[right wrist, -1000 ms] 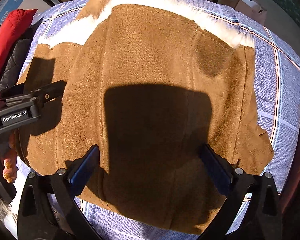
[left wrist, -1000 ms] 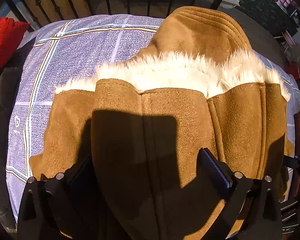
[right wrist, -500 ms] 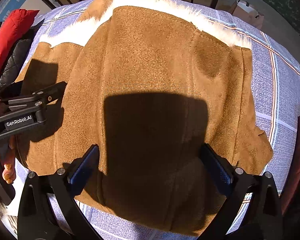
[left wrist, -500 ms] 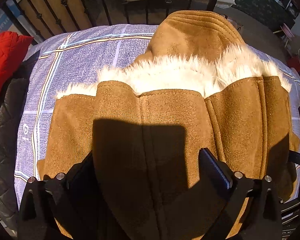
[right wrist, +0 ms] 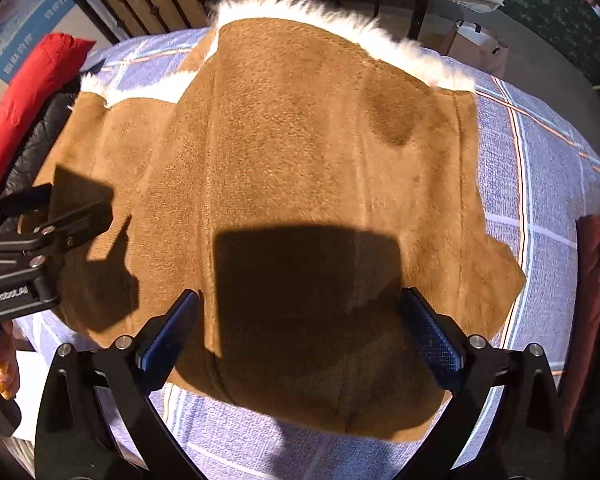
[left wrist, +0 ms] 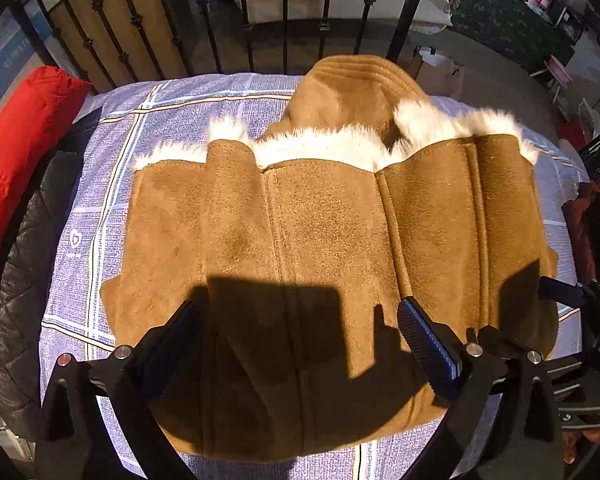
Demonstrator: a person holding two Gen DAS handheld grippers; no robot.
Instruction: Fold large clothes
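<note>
A tan suede coat (left wrist: 332, 240) with white fur trim (left wrist: 324, 148) lies folded on a purple checked cloth (left wrist: 172, 120). It also fills the right wrist view (right wrist: 300, 160). My left gripper (left wrist: 300, 340) is open and empty, held above the coat's near part. My right gripper (right wrist: 300, 332) is open and empty, above the coat's near edge. The left gripper shows at the left edge of the right wrist view (right wrist: 40, 240); the right gripper shows at the right edge of the left wrist view (left wrist: 572, 300).
A red jacket (left wrist: 16, 152) and a black quilted garment (left wrist: 24, 264) lie at the left of the cloth. A black iron railing (left wrist: 284, 12) stands behind the cloth. A dark red garment (right wrist: 592, 280) lies at the right edge.
Both grippers have drawn back and up from the coat, so more of the cloth and the railing shows. The coat lies still.
</note>
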